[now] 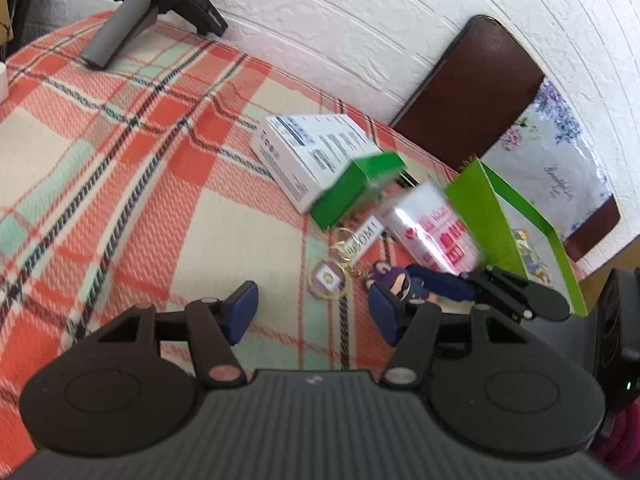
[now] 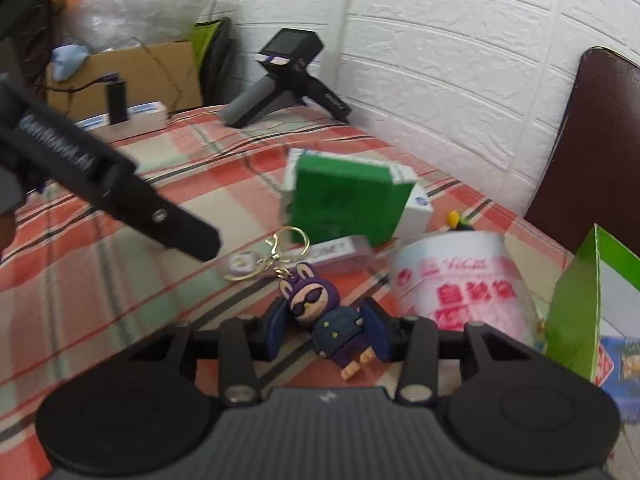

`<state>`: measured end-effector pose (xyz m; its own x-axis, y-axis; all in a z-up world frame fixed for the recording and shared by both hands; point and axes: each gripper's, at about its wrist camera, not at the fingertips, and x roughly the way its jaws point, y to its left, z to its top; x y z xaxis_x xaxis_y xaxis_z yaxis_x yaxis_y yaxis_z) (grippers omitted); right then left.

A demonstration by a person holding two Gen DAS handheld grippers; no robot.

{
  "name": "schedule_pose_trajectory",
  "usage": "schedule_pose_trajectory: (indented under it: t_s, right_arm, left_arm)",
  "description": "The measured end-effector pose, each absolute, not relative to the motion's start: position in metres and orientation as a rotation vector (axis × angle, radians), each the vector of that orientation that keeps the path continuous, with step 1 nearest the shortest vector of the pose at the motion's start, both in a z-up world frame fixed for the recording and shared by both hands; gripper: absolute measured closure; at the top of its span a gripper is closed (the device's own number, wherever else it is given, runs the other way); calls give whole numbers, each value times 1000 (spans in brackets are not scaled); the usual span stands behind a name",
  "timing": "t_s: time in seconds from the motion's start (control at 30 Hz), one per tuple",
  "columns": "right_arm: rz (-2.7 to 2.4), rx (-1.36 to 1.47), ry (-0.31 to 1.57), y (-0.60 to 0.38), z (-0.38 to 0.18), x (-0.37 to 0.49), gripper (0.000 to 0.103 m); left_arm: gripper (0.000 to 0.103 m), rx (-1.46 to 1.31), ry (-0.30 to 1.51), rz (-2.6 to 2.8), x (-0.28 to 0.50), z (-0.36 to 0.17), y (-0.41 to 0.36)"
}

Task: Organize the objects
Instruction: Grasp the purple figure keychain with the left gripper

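Right gripper closing in on the bunny keychain, and pretty much nothing is sorted yet

The right gripper (image 2: 330,334) has its blue pads on either side of the small purple rubber bunny keychain with sunglasses (image 2: 326,312) at the near edge of the red plaid tablecloth (image 2: 120,280); whether the pads actually press on it can't be told, there's motion blur. The left gripper (image 1: 308,312) hangs just left of it, jaws apart and holding nothing. Most of the job looks undone: the green-and-white cardboard box (image 2: 348,196), the pink-printed white tissue pack (image 2: 464,288) and the gold key rings (image 2: 276,256) lie in a loose clump in the middle. The bright green open carton (image 2: 580,300) at the right seems the likely drop spot, though that's a guess.
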<state>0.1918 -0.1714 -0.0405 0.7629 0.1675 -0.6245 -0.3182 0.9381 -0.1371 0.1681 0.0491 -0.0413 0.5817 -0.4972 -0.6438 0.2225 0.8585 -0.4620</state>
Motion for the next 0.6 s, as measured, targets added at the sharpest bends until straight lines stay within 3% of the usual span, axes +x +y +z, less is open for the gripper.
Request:
schedule_pose_trajectory:
  t_s: [0.33,0.6]
  right_arm:
    - [285,35,675,-180,-34,107,62]
    - [297,89,630,-185,-23,66,64]
  left_arm:
    - [40,-335,968,-643,122,-46,12]
    - [44,-395,1029,-670,116,-57,-13]
